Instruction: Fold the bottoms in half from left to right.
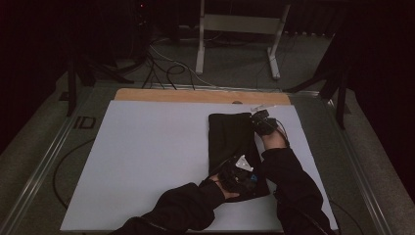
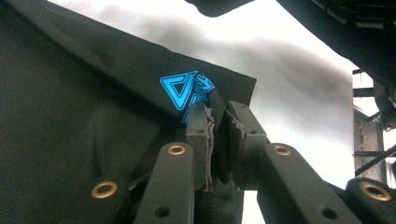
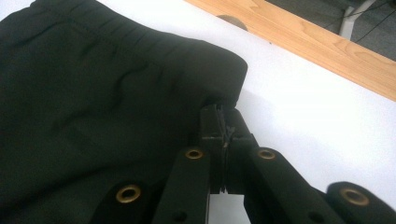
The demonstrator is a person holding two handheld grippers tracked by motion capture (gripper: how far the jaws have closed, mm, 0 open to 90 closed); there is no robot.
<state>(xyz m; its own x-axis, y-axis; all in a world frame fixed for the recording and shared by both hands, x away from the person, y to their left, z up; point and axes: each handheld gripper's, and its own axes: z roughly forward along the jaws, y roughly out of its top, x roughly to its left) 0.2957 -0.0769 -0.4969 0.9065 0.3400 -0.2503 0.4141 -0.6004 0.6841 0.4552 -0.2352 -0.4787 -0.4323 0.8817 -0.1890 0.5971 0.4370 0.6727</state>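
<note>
The left hand-held gripper pinches a fold of the black garment beside its blue logo — the right hand-held gripper is clamped on the far corner — garment lying flat on the white surface.

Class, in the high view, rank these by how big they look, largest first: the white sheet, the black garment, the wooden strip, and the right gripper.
1. white sheet
2. black garment
3. wooden strip, a long, thin band
4. right gripper, nipping the garment's far corner
</note>
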